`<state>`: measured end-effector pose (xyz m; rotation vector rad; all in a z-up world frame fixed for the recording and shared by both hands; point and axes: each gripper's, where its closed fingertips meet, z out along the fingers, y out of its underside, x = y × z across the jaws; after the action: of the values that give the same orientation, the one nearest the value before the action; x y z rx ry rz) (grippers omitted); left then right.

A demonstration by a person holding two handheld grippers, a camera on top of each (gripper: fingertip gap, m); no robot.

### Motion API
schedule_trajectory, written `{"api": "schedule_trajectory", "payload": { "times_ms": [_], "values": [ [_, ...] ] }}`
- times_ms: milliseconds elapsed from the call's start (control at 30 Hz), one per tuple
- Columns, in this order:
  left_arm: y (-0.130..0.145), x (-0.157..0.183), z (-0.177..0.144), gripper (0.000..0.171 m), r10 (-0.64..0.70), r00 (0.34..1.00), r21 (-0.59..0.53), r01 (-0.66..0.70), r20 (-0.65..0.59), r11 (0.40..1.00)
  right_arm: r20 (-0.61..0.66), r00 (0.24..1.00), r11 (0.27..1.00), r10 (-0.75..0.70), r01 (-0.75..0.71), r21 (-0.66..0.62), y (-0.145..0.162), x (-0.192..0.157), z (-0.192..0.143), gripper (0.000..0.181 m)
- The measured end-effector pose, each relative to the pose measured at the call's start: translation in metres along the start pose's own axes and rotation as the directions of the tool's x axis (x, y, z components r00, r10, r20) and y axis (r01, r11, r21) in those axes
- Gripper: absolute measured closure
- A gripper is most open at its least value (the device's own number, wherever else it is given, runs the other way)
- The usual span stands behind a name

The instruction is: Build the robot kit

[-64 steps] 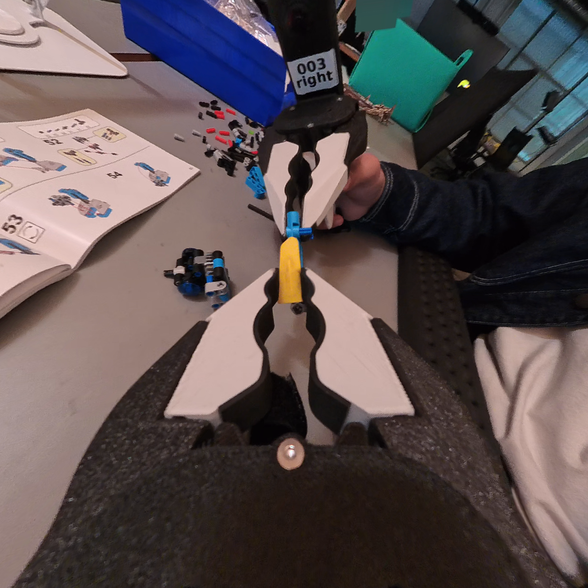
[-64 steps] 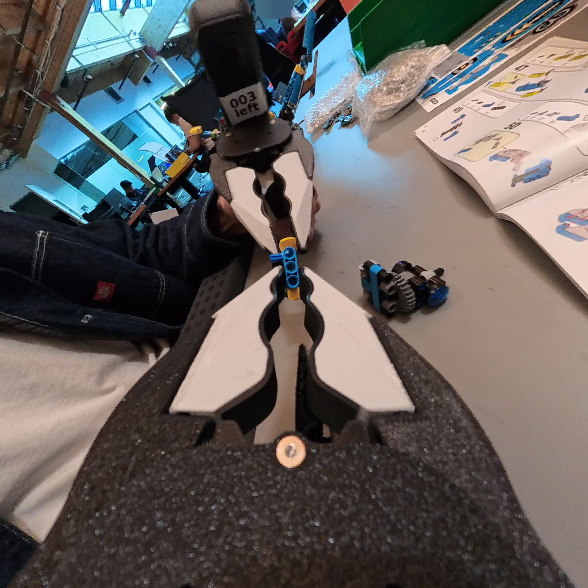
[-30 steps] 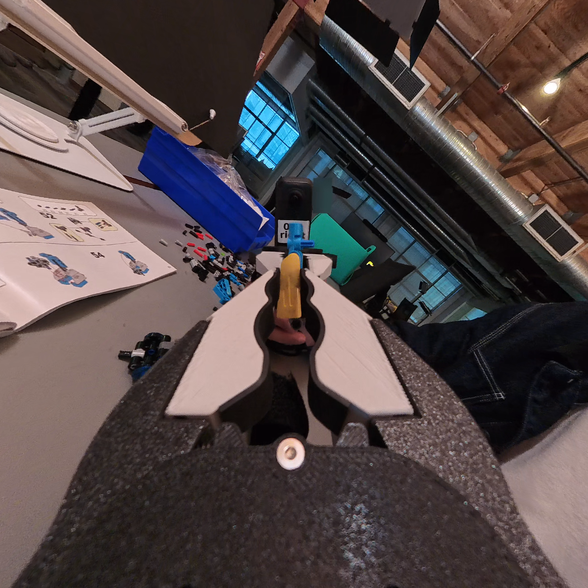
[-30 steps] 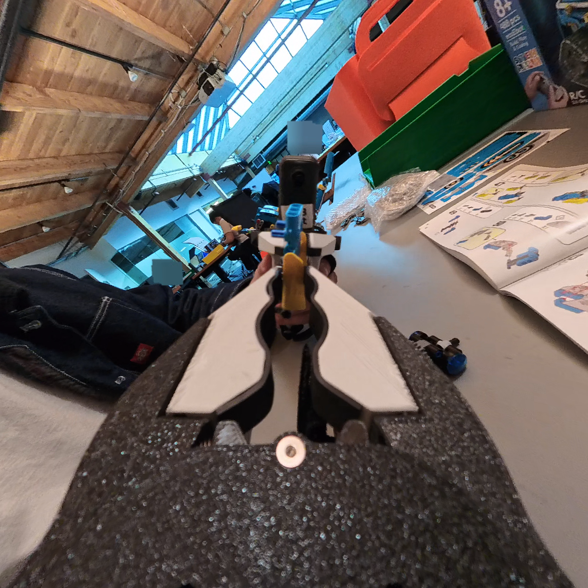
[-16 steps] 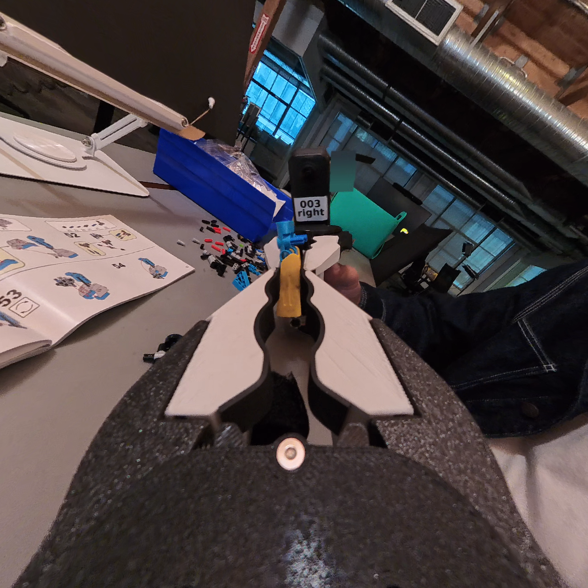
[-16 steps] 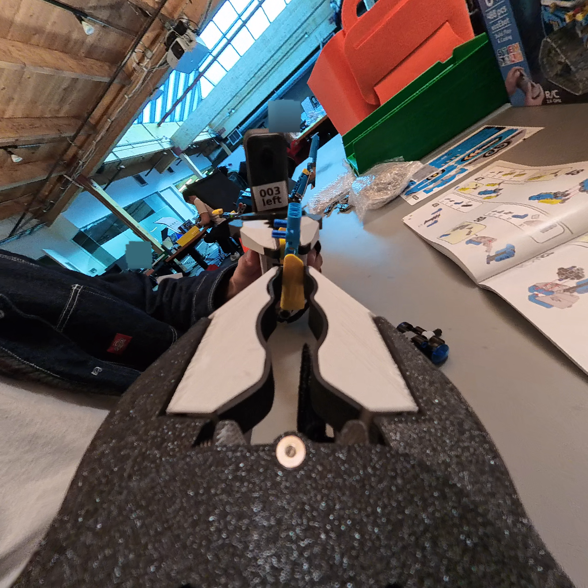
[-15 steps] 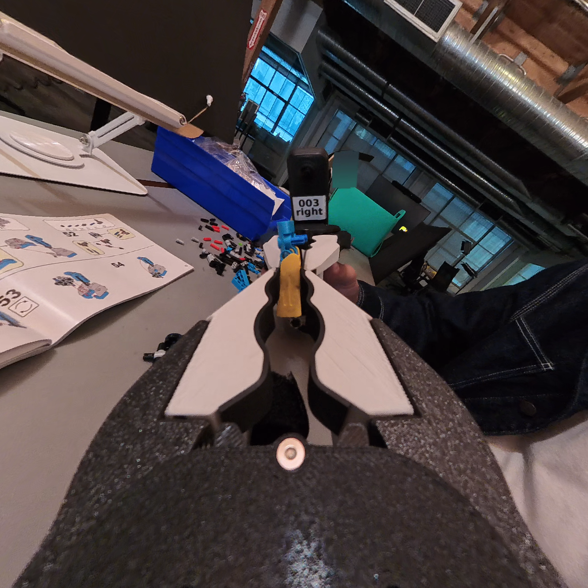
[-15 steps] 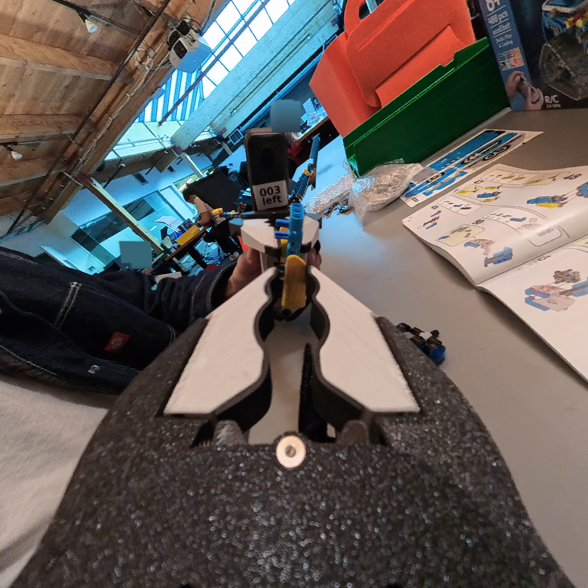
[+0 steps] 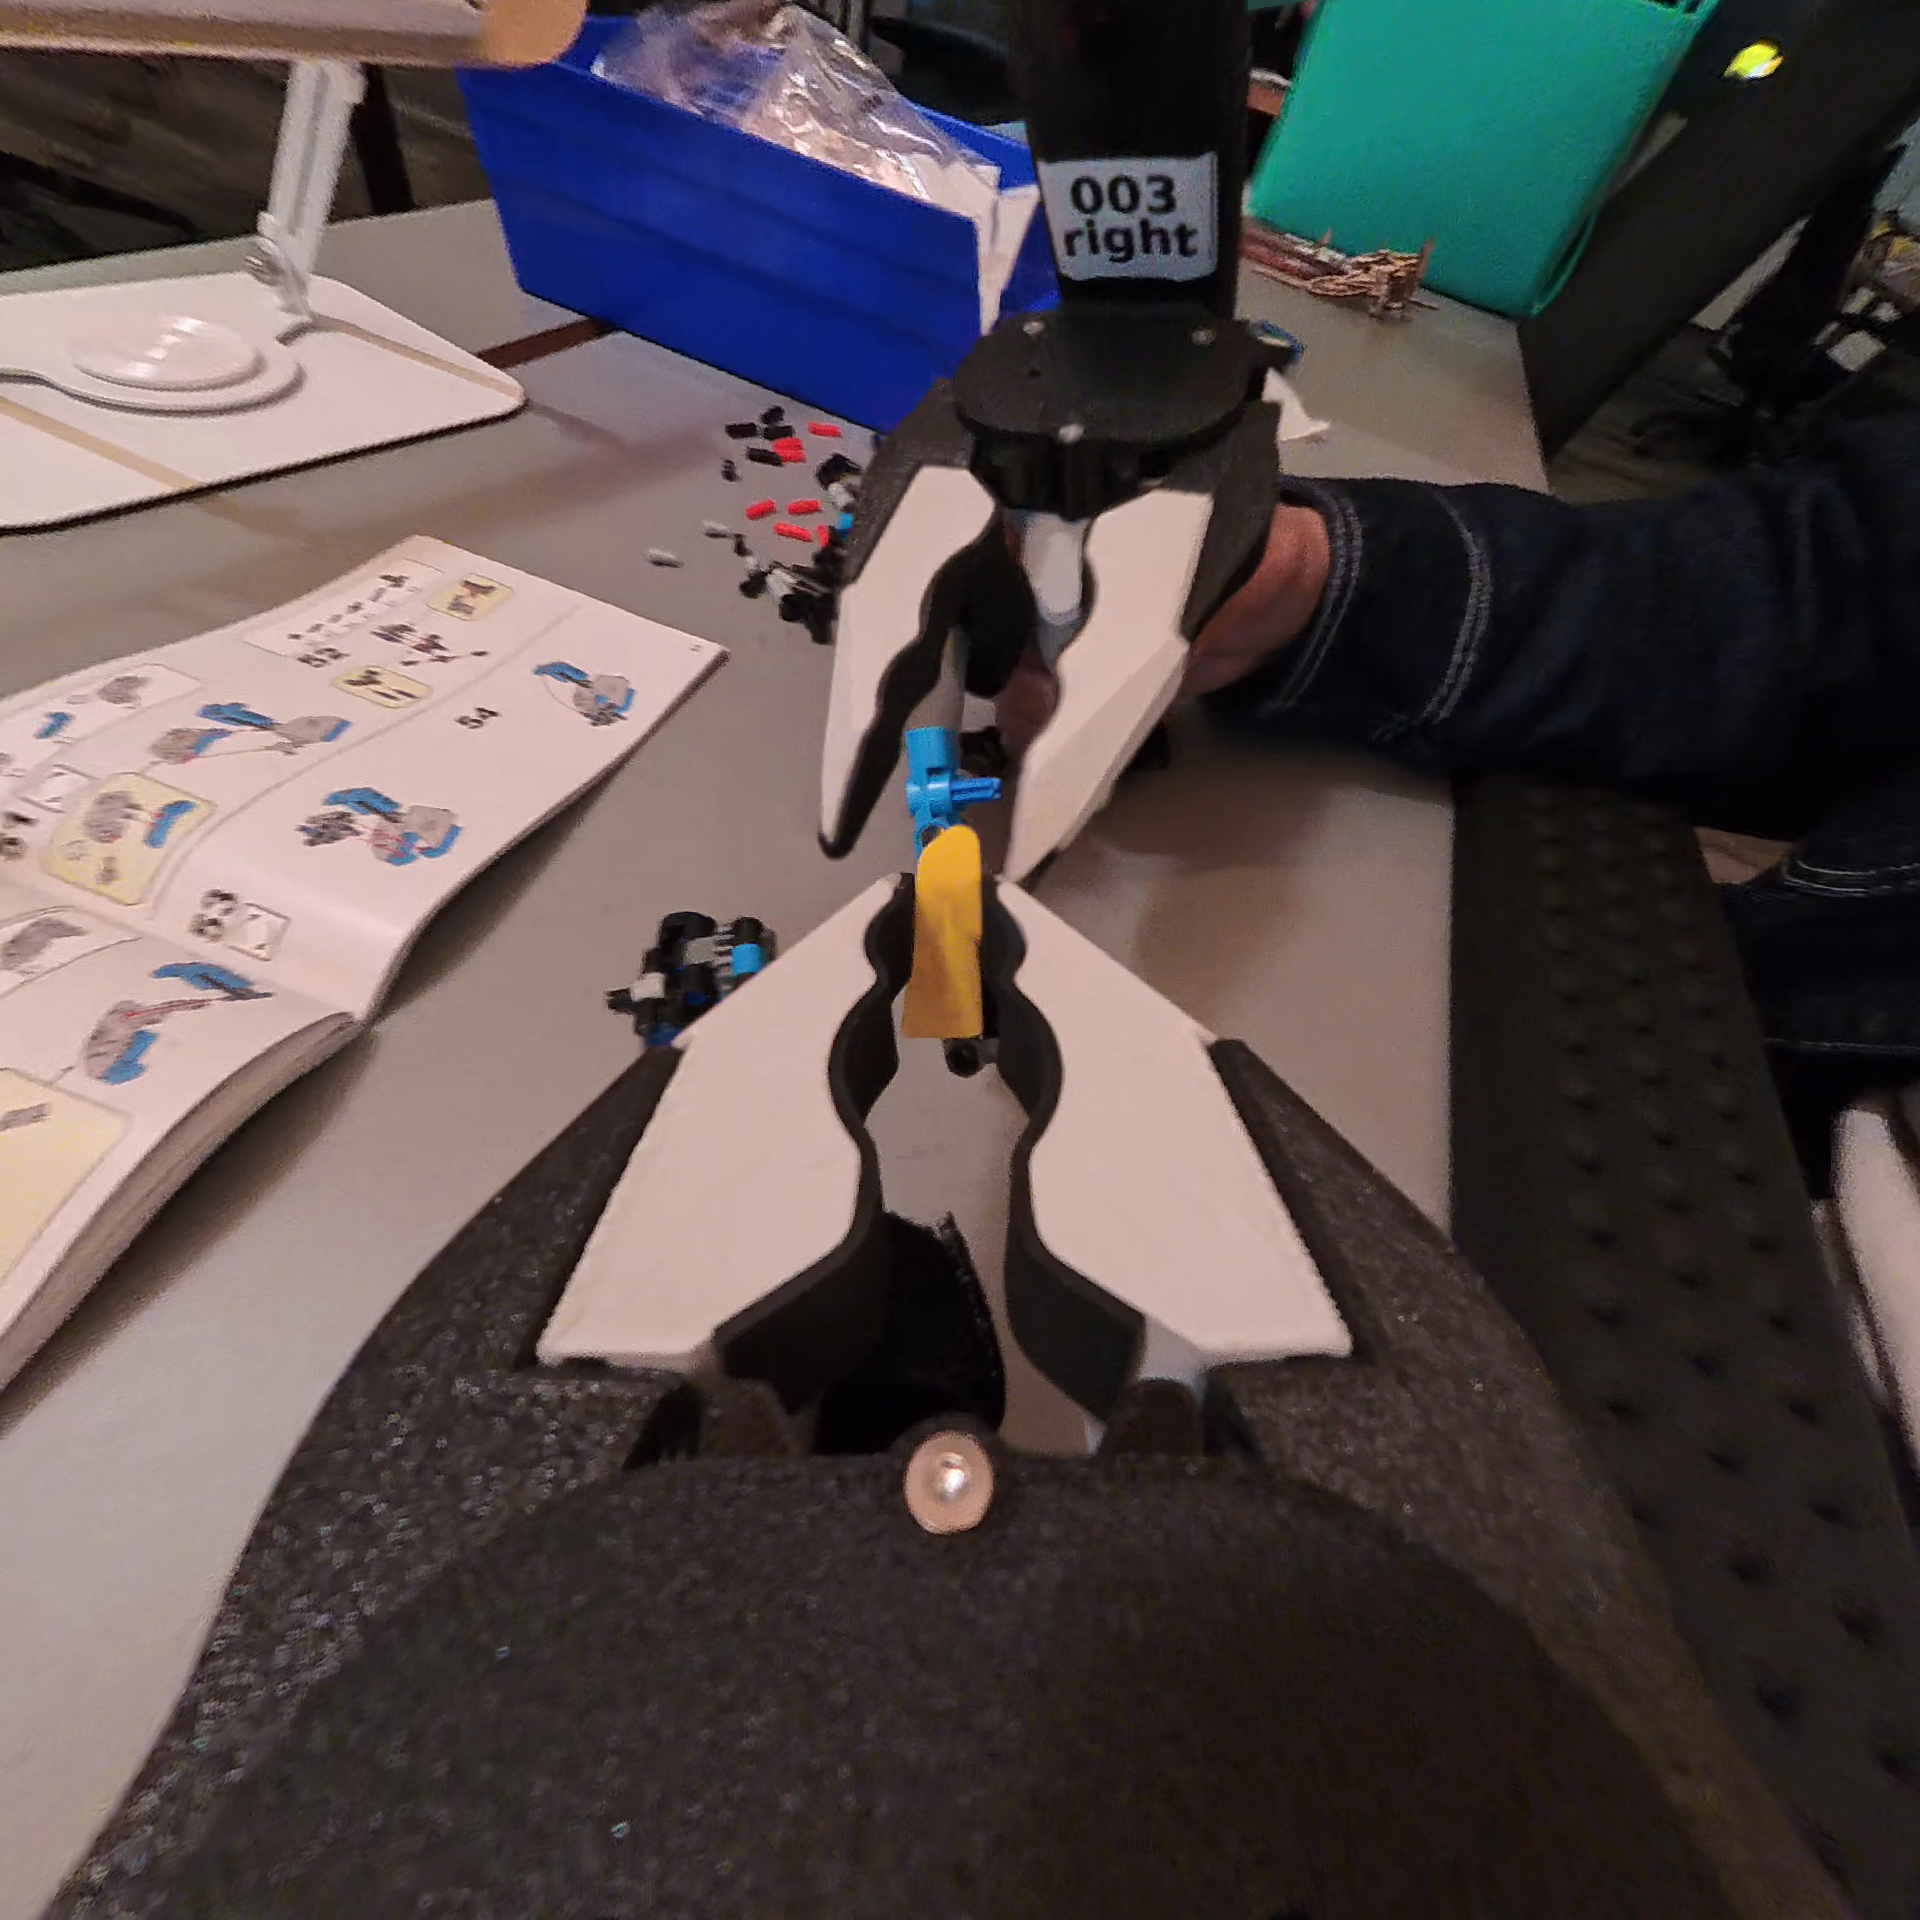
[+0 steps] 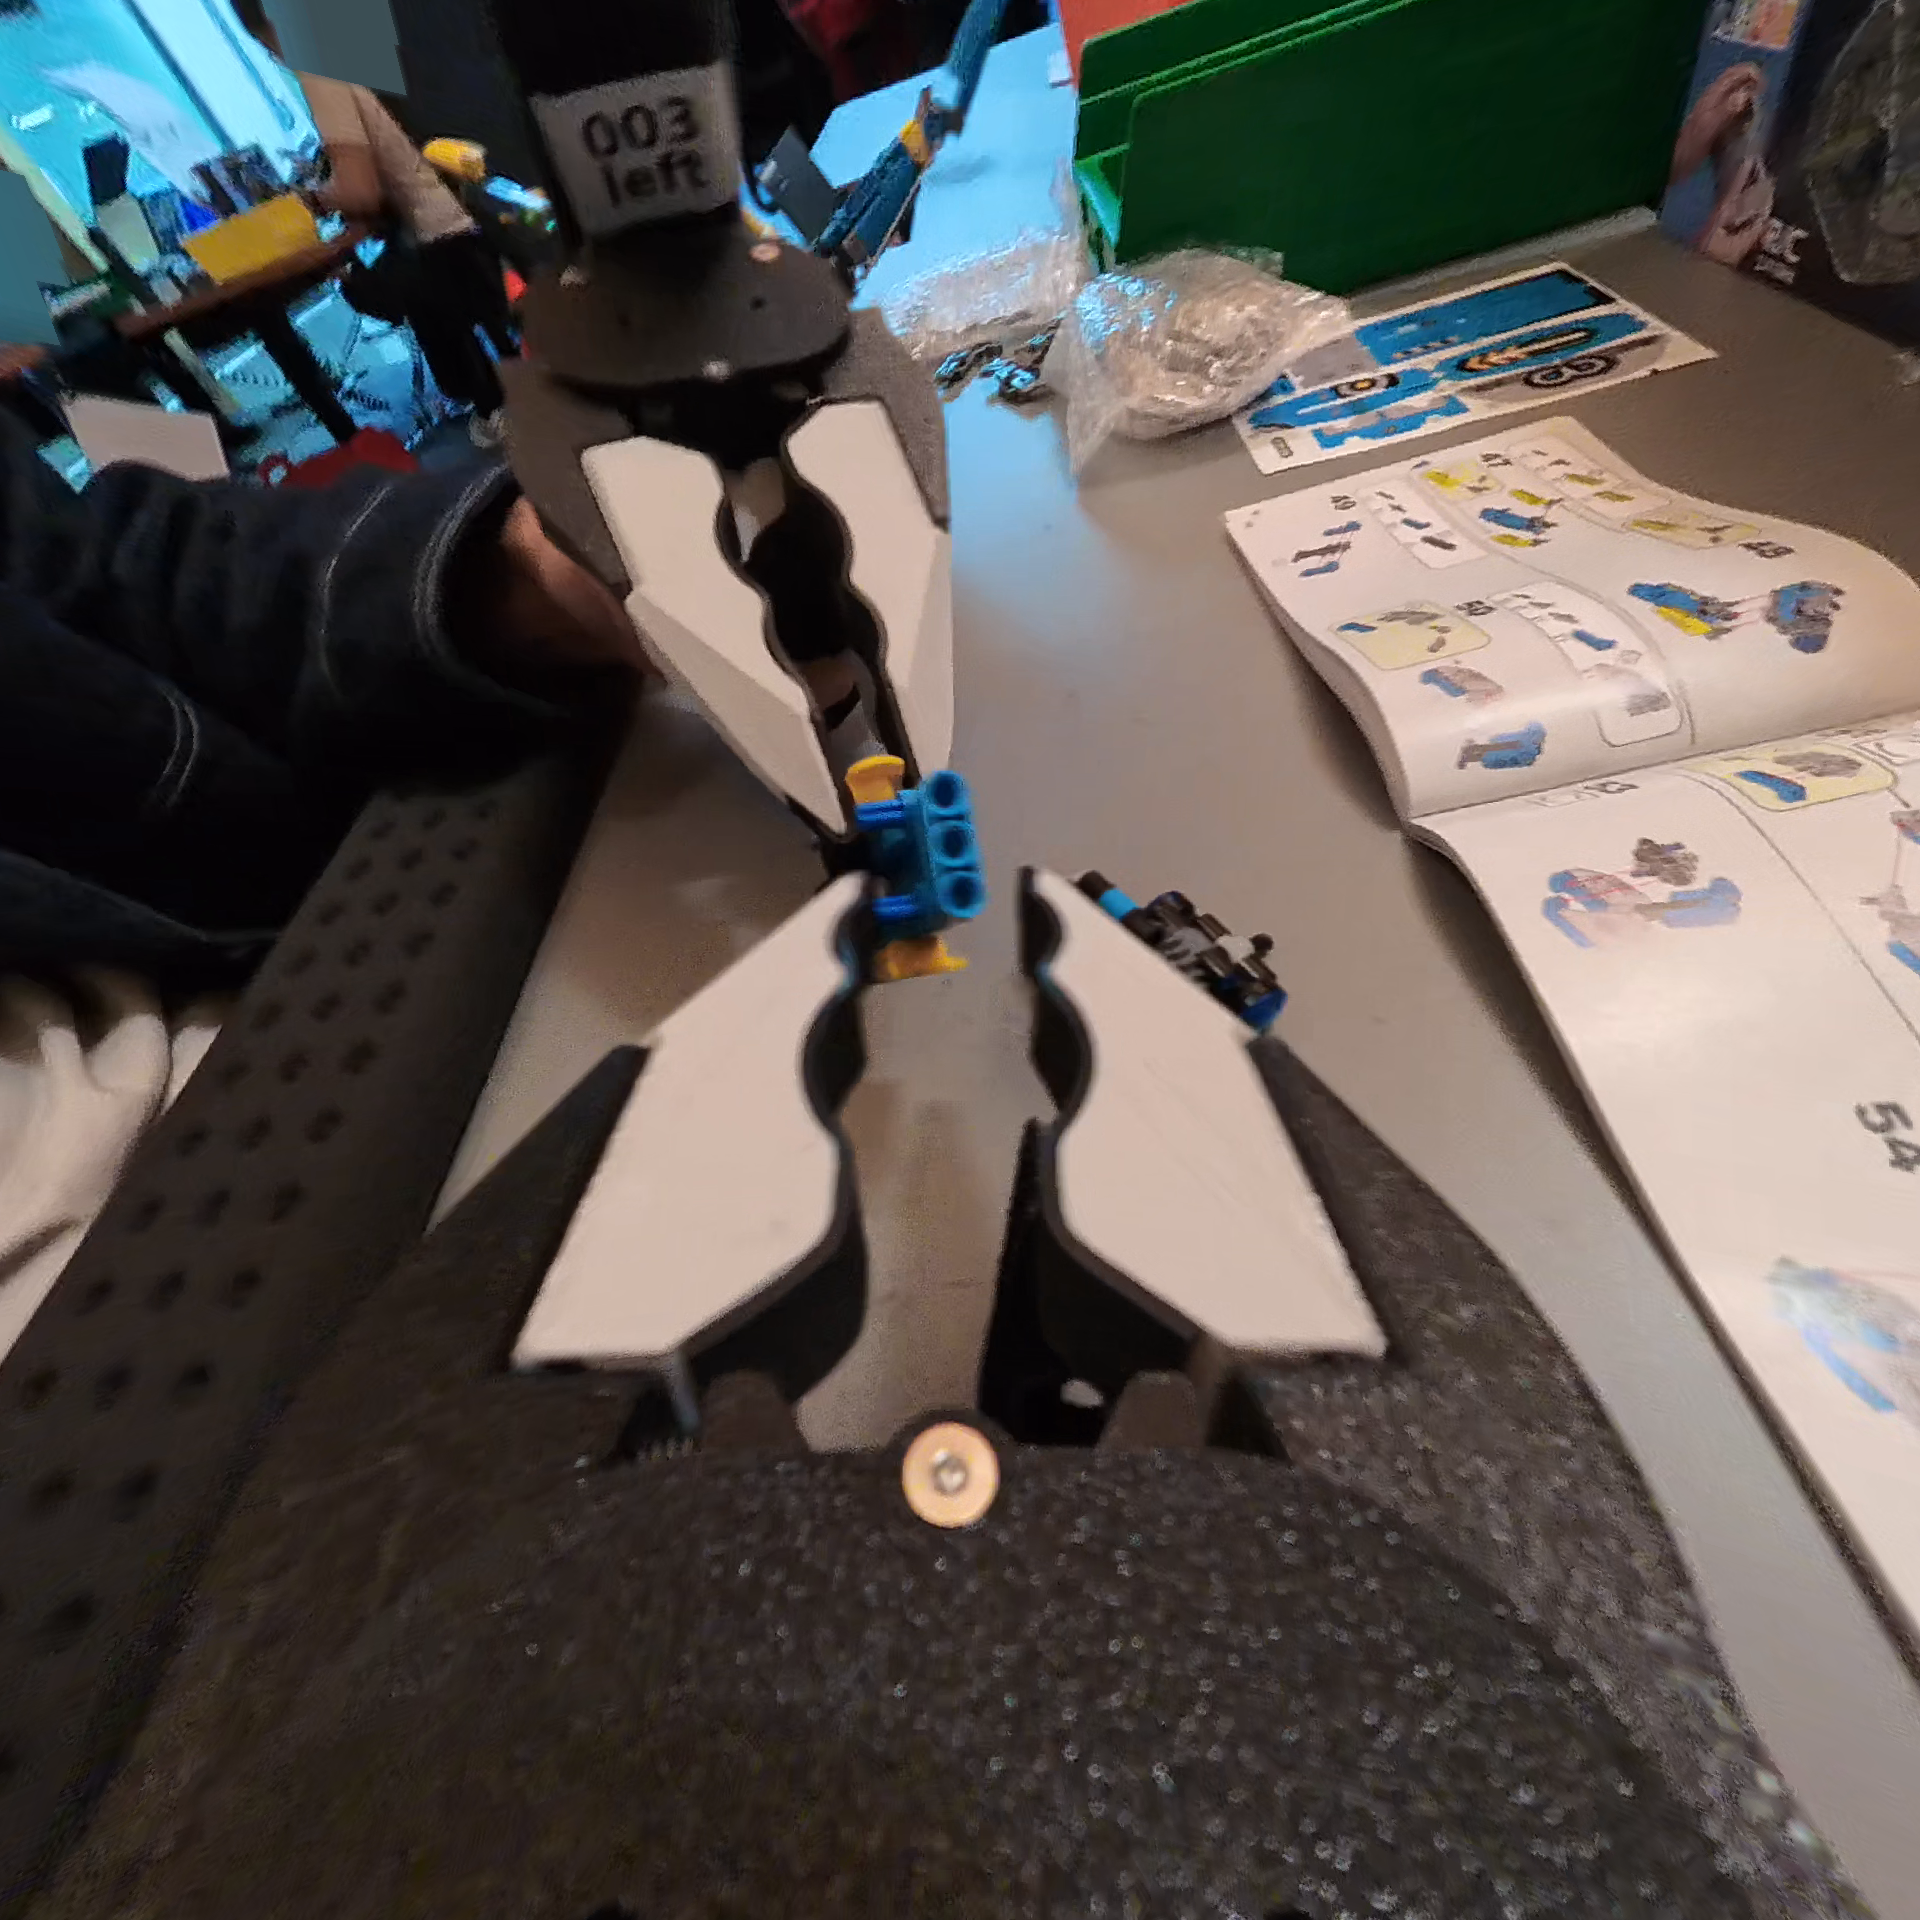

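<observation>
Both grippers alike. Left gripper [image 9: 945,894]: two white tapered fingers [image 9: 748,1132] with wavy black inner pads, set in a speckled black foam-textured body; a silver screw [image 9: 945,1477] sits at centre. Right gripper [image 10: 940,883]: same build, with a black column bearing a white sticker. Dark denim sleeves [image 9: 1579,613], pale stitching; white garment beneath.

My two views: left wrist camera, close over its own fingers, looking forward and down at the grey table [image 9: 436,1195]; right wrist camera, likewise close, facing the opposite way. Shared: the yellow-and-blue brick piece [image 9: 943,935] [image 10: 920,868] between them, the open booklet [image 9: 260,790] [image 10: 1621,748], and each other's gripper.
</observation>
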<state>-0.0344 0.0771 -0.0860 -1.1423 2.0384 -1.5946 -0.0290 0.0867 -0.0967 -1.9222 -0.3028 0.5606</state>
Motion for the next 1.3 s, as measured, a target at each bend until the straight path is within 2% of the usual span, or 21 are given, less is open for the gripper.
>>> {"api": "schedule_trajectory", "payload": {
  "times_ms": [33,233,400,533,700,833,933,1033,1100,1200,1300],
  "values": [
    [0.001,0.002,0.001,0.160,-0.014,1.000,-0.005,0.014,-0.020,1.000,0.020,1.000,1.000,-0.017,0.017,-0.002,0.001,-0.005,0.000,0.162],
    [0.006,0.030,0.003,0.160,-0.077,0.975,-0.032,0.073,-0.206,0.997,0.192,0.980,0.999,-0.047,0.041,0.031,-0.011,-0.037,-0.006,0.166],
    [-0.004,0.040,-0.001,0.160,-0.160,0.934,0.004,0.170,-0.319,0.985,0.291,0.957,0.997,0.018,-0.040,0.069,-0.017,-0.046,-0.013,0.165],
    [0.008,0.030,0.004,0.160,-0.107,0.969,-0.051,0.098,-0.221,0.994,0.230,0.973,1.000,0.006,-0.001,-0.022,0.001,-0.035,-0.010,0.164],
    [0.020,0.020,0.007,0.160,0.054,0.995,-0.123,-0.065,-0.089,0.990,0.123,0.991,0.991,-0.052,0.066,-0.115,0.013,-0.023,-0.004,0.158],
    [0.023,0.017,0.009,0.160,0.123,0.992,-0.152,-0.128,-0.042,0.980,0.084,0.991,0.988,-0.103,0.112,-0.105,0.012,-0.021,-0.003,0.165],
    [0.005,0.008,0.000,0.158,0.048,0.999,-0.049,-0.049,-0.014,0.998,0.087,0.996,1.000,-0.019,0.021,-0.018,0.000,-0.012,-0.008,0.165],
    [-0.025,-0.002,-0.021,0.132,-0.076,0.996,0.134,0.081,-0.044,0.988,0.155,0.983,0.978,0.094,-0.120,0.173,-0.026,-0.007,-0.023,0.165],
    [-0.038,-0.004,-0.031,0.122,-0.129,0.988,0.224,0.146,-0.086,0.964,0.233,0.957,0.929,0.175,-0.239,0.283,-0.045,-0.007,-0.034,0.165],
    [-0.040,0.006,-0.026,0.128,-0.141,0.980,0.233,0.171,-0.139,0.957,0.415,0.869,0.810,0.269,-0.437,0.390,-0.068,-0.013,-0.046,0.166],
    [-0.042,0.013,-0.018,0.138,-0.131,0.979,0.249,0.167,-0.156,0.954,0.494,0.812,0.747,0.310,-0.530,0.402,-0.073,-0.016,-0.042,0.166]
  ]
}}
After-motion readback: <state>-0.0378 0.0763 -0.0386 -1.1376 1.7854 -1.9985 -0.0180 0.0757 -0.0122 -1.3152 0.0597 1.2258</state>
